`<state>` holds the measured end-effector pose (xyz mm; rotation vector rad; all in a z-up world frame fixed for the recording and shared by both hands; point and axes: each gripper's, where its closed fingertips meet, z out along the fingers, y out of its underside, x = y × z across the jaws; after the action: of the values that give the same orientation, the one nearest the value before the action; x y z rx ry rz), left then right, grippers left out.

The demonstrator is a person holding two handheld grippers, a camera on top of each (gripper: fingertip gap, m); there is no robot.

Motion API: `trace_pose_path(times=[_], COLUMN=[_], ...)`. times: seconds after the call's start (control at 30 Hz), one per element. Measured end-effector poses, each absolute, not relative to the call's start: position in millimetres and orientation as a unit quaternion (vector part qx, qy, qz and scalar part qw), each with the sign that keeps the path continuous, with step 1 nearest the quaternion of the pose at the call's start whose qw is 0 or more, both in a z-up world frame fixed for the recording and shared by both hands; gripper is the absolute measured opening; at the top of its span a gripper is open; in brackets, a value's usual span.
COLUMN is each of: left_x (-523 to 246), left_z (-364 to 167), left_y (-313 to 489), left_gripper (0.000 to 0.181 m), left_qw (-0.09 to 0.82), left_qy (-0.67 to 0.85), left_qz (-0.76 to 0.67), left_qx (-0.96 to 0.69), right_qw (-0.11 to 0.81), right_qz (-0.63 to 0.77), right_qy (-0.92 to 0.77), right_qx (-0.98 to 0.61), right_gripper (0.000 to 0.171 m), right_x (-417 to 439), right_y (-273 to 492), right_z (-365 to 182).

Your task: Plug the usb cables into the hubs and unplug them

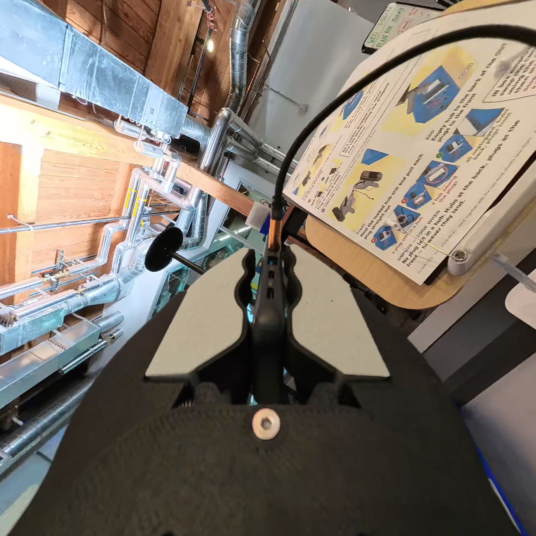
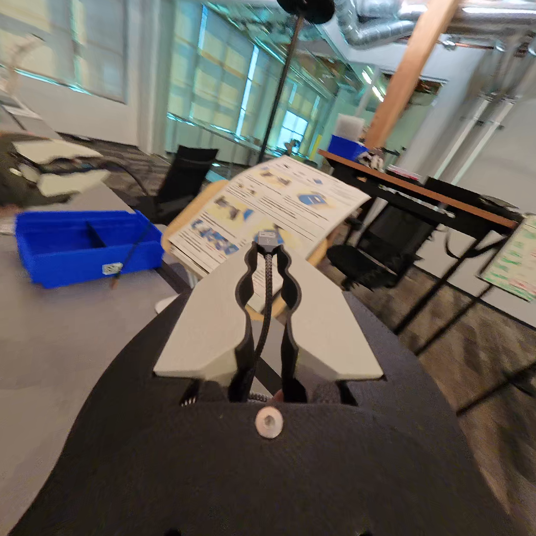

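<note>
My left gripper (image 1: 268,255) is shut on a black USB hub (image 1: 268,304), held edge-on with its ports showing between the fingers. A copper-coloured sleeve (image 1: 274,232) sticks out past the fingertips, and the hub's black cable (image 1: 319,116) arcs up and to the right. My right gripper (image 2: 267,249) is shut on a grey USB plug (image 2: 266,238) whose metal tip points forward beyond the fingertips. Its grey braided cable (image 2: 268,284) runs back between the fingers. Both grippers are raised in the air.
A blue bin (image 2: 72,255) with a divider sits on the grey table (image 2: 58,348) at the left, with a black cable (image 2: 136,246) hanging over its front. An instruction sheet (image 2: 290,203) on a tilted wooden stand is ahead, and also shows in the left wrist view (image 1: 406,159). Desks and chairs stand behind. There is about 35 centimetres between the tips of the two grippers.
</note>
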<state>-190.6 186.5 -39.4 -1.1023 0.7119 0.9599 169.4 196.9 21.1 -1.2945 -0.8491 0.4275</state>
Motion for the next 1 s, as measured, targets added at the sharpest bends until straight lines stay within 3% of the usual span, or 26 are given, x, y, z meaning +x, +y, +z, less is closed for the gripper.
trace_pose_path(times=[0.4, 1.0], left_x=[-183, -172], left_z=[-40, -51], left_y=[183, 191], left_gripper=[0.02, 0.019], left_qw=[0.695, 0.689], left_qy=[0.325, 0.343], left_qz=[0.415, 0.409], left_qx=[-0.489, -0.491], right_qw=[0.654, 0.463], right_qz=[0.071, 0.071], right_qy=[-0.295, -0.303], right_qx=[-0.693, -0.83], right_gripper=[0.012, 0.011], right_x=[306, 325], right_y=[264, 282], right_z=[-80, -275])
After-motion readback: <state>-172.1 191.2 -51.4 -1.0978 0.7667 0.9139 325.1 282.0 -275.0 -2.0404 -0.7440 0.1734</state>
